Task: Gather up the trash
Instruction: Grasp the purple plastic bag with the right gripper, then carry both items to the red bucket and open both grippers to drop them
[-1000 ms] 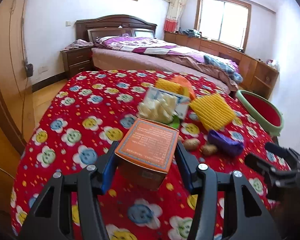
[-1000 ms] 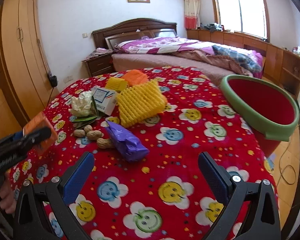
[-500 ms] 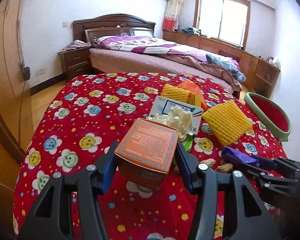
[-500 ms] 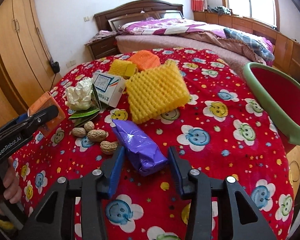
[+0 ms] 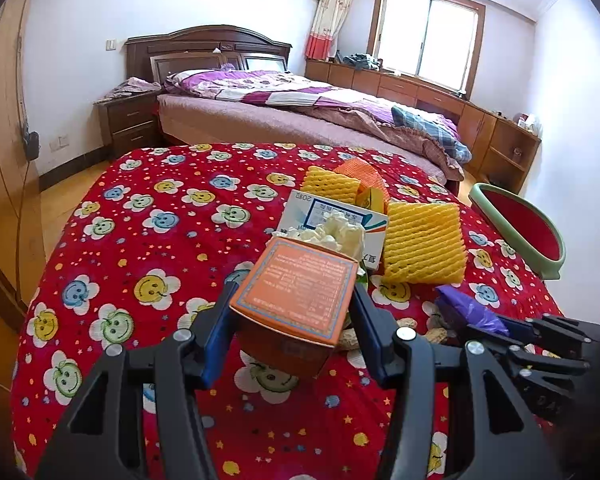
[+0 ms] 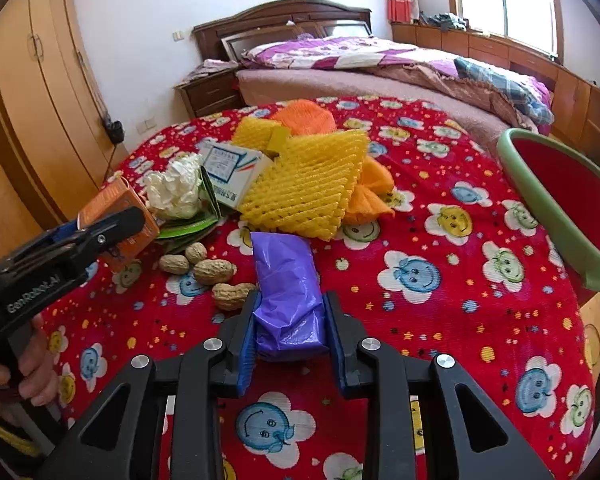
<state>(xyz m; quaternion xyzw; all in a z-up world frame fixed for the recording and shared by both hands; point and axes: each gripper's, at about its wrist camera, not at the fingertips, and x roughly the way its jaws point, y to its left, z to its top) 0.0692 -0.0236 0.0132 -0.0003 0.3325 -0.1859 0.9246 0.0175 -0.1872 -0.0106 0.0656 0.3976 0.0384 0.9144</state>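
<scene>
The left gripper (image 5: pixel 290 316) is pinching an orange cardboard box (image 5: pixel 296 294) above the red smiley-patterned desk (image 5: pixel 140 248). The right gripper (image 6: pixel 290 332) is closing on a crumpled purple plastic bag (image 6: pixel 286 292), peanuts (image 6: pixel 214 270) lying just beside; bare cloth is stretching toward the green-rimmed red bin (image 6: pixel 556 204) at the desk's edge.

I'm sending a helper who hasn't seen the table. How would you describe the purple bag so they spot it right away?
Start at the table under the red smiley-flower cloth, with the litter heaped toward its middle. Just nearer than the big yellow foam net, right of the peanuts, lies the purple bag. It is the only purple, glossy, crinkled plastic there, and the right gripper is closing on its near end.
</scene>
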